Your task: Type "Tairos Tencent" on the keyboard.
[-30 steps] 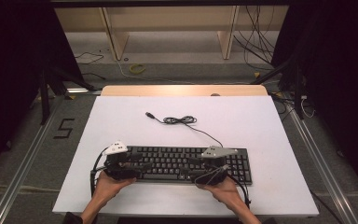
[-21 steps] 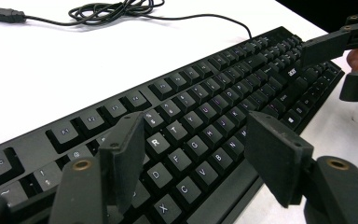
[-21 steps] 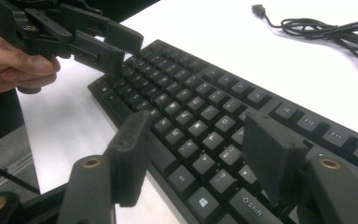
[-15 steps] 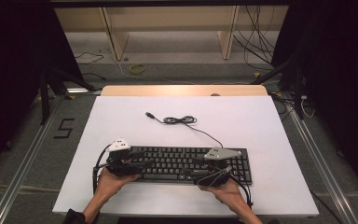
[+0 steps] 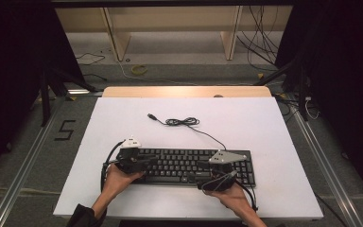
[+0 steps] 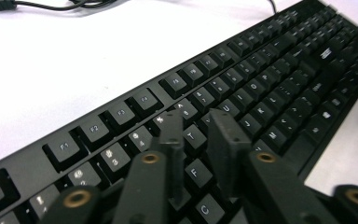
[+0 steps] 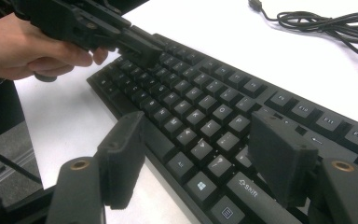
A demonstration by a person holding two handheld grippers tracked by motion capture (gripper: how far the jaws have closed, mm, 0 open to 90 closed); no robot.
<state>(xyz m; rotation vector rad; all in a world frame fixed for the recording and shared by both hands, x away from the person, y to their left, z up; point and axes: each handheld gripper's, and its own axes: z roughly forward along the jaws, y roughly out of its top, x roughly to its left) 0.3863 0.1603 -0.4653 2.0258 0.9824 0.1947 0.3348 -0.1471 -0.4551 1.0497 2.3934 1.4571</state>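
A black keyboard (image 5: 189, 165) lies flat near the front of the white table (image 5: 264, 127). Its cable (image 5: 184, 122) runs in a loose coil toward the table's middle. My left gripper (image 5: 150, 163) hovers over the left-hand keys. In the left gripper view its jaws (image 6: 196, 126) have just been closing to a narrow gap above the letter keys (image 6: 261, 84), with nothing between them. My right gripper (image 5: 202, 174) stands open at the keyboard's front edge. In the right gripper view (image 7: 198, 140) one jaw is over the table and the other over the keys (image 7: 205, 93). The left gripper (image 7: 142, 46) appears farther off there.
A wooden strip (image 5: 184, 91) borders the table's far edge. Beyond it are shelf legs (image 5: 116, 38) and loose cables on the floor (image 5: 260, 38). A "5" mark (image 5: 65, 129) lies on the floor at the left. Metal rails run along both sides.
My left gripper has slid a little to the right over the keys and its jaws have drawn closer together. The right gripper has stayed in place, its jaws slightly wider.
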